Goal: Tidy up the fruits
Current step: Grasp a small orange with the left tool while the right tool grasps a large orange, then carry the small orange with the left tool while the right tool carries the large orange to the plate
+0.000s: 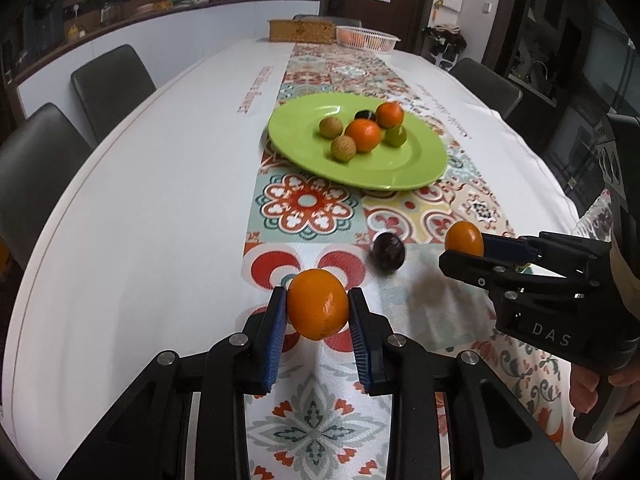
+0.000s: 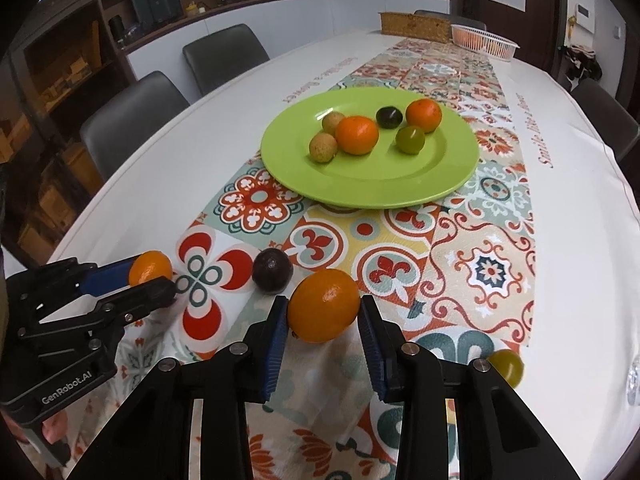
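Note:
A green plate [image 1: 416, 160] [image 2: 452, 168] sits mid-table and holds several small fruits: two oranges, two tan ones, a green one and a dark one. My left gripper [image 1: 318, 308] is shut on an orange [image 1: 318, 308], also seen in the right wrist view [image 2: 150, 267], just above the cloth. My right gripper [image 2: 324, 306] is shut on another orange [image 2: 324, 305], seen in the left wrist view [image 1: 464, 238]. A dark fruit [image 1: 388, 251] [image 2: 272, 270] lies on the cloth between the two grippers. A green fruit [image 2: 506, 366] lies by my right gripper's right finger.
A patterned runner [image 1: 308, 204] runs down the white tablecloth. A wicker box [image 1: 302, 31] and a white basket [image 1: 366, 38] stand at the far end. Dark chairs [image 1: 112, 84] line both sides of the table.

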{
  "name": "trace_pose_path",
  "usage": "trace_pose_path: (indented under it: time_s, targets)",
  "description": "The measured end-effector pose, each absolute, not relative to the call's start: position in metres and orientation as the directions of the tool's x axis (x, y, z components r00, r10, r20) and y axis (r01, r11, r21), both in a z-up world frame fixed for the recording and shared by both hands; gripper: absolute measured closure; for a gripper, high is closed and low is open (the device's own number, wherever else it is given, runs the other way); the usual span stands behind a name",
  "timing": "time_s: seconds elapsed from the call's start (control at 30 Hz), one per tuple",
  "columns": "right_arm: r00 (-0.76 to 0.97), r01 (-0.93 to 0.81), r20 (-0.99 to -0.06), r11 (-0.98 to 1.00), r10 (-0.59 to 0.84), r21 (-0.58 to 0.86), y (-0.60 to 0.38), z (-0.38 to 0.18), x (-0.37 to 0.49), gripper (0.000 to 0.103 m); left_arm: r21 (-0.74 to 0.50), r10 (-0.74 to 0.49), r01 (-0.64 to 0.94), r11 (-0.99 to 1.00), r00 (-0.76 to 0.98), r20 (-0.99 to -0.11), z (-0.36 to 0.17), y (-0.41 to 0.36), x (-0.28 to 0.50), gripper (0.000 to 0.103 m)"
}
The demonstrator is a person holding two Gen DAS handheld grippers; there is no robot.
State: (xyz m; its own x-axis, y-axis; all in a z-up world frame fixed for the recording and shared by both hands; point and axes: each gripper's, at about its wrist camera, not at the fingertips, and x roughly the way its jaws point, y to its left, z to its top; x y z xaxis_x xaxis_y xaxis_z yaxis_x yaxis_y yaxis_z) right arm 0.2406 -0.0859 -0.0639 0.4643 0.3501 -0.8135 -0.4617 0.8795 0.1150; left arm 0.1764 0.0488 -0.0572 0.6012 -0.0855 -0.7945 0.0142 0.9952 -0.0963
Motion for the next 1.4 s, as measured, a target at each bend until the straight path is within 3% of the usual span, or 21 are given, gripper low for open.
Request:
trace_pose_path:
  time_s: [0.83, 1.4]
  targets:
    - [0.603, -0.449, -0.686, 0.884, 0.407, 0.13, -0.111, 0.013, 0.233, 0.067, -0.075, -0.121, 0.095, 0.993, 0.729, -0.674, 0.015, 0.025, 0.181, 0.073]
    - [0.62, -0.433, -0.676, 0.892, 0.398, 0.128, -0.106, 0.031, 0.273, 0.067, -0.062, -0.146, 0.139, 0.988, 0.751, -0.644, 0.035, 0.028, 0.224, 0.073]
